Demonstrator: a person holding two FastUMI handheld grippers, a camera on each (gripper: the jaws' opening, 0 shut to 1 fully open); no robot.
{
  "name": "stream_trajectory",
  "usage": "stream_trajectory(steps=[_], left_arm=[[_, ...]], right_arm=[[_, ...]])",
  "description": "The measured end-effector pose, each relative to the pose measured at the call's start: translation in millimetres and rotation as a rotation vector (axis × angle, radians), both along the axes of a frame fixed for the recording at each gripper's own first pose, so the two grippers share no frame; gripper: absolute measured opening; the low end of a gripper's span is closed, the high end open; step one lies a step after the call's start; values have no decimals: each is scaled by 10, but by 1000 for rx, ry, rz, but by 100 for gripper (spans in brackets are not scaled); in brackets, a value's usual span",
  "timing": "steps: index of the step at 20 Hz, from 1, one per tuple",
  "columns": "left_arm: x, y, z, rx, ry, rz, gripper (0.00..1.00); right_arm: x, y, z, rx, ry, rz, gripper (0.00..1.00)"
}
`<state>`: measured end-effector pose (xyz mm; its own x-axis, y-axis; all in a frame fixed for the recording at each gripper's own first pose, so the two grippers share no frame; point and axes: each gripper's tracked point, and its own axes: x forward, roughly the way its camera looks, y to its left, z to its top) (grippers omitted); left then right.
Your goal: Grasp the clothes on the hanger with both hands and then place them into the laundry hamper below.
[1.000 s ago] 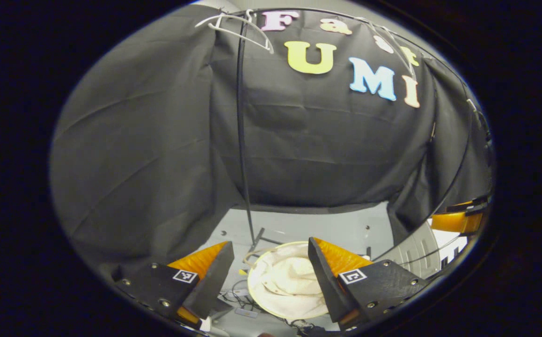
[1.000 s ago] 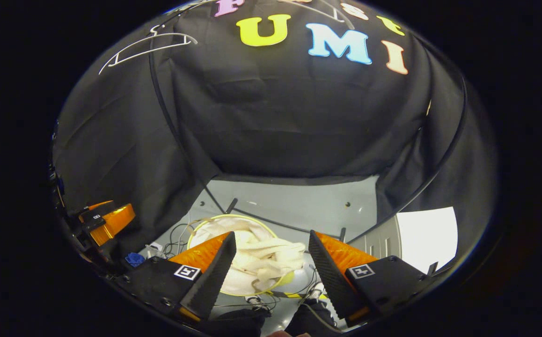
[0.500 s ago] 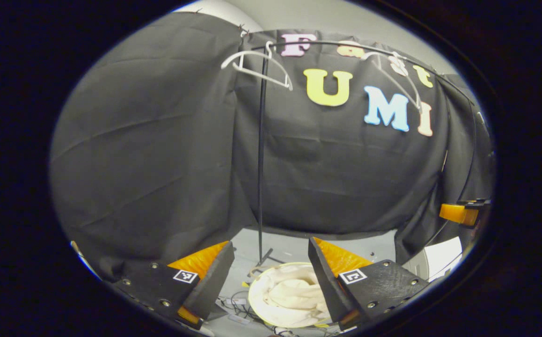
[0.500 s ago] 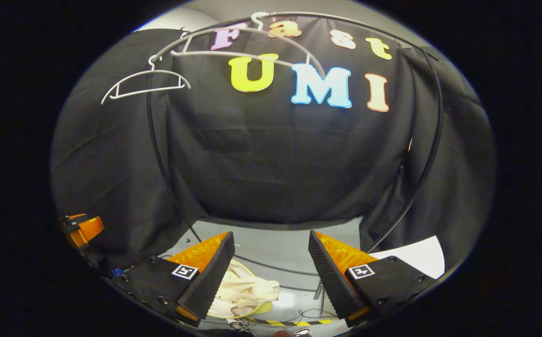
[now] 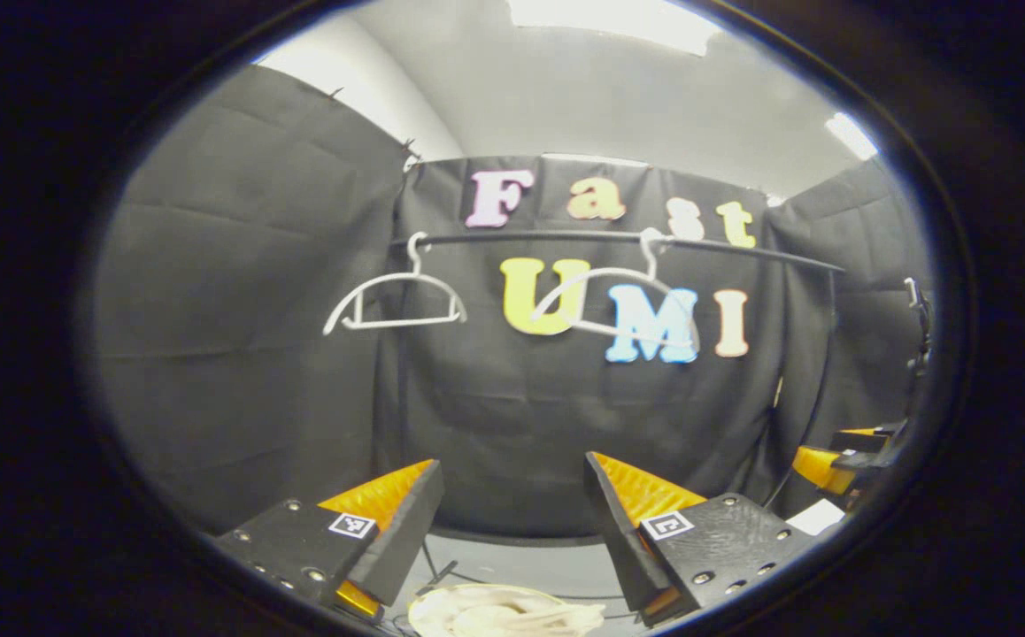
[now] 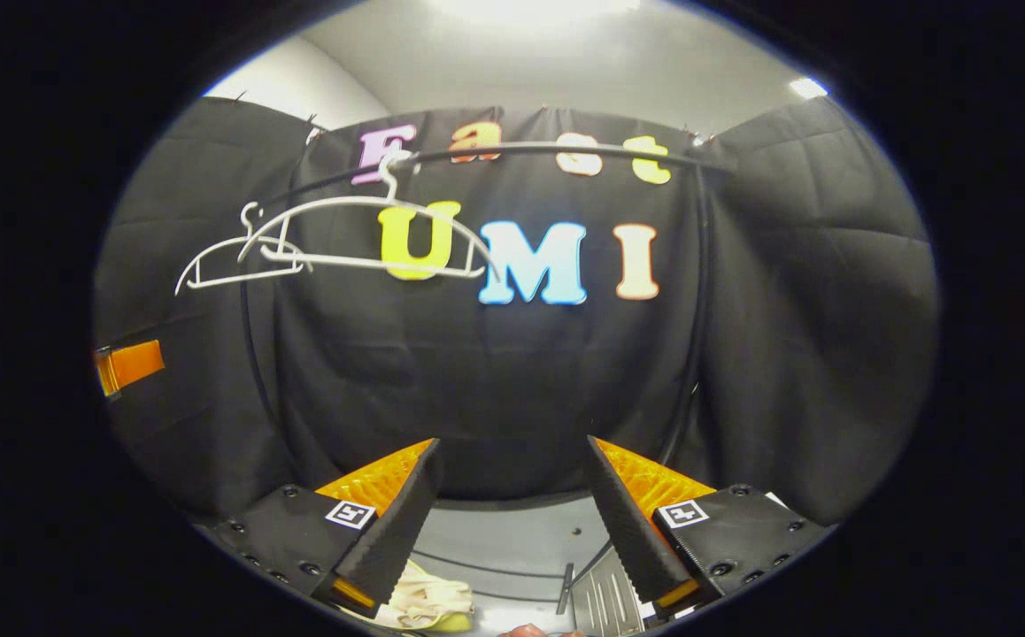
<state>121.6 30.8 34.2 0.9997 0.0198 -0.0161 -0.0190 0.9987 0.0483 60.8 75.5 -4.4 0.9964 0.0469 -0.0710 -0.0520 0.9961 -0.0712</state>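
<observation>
Little is looking likely to go wrong now: the one risk is a lowering gripper snagging the cloth (image 5: 499, 612) and dragging it out of the hamper (image 6: 442, 624), whose rim is barely showing. The cloth is lying cream, soft and crumpled in the hamper at the bottom edge, below both grippers. The left gripper (image 5: 512, 522) and right gripper (image 6: 512, 522) are both standing apart, gripping nothing. Two white hangers (image 5: 396, 301) are hanging bare on the rail (image 5: 566, 237).
</observation>
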Motion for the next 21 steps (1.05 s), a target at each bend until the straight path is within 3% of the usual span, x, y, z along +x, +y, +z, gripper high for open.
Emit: stream_trajectory(steps=[2, 4, 9, 12, 16, 19, 21], left_arm=[[-9, -332, 163, -25, -13, -53, 90], [-69, -622, 376, -63, -35, -86, 90], [-255, -949, 850, -71, -124, -88, 89], [-466, -962, 752, -73, -125, -36, 89], [-780, -969, 490, -51, -78, 26, 89], [-880, -1097, 424, -100, -64, 29, 89], [-890, -1133, 438, -80, -69, 25, 89]], right_arm=[[-42, -106, 229, 40, -56, -4, 100], [-88, -273, 402, 69, -96, -9, 96], [-244, -754, 597, 70, -160, -29, 96], [-321, -968, 406, 95, -121, -15, 100], [-499, -1155, 420, 128, -170, 52, 93], [-579, -1403, 379, 130, -190, 29, 98], [-581, -1462, 295, 147, -172, 9, 98]])
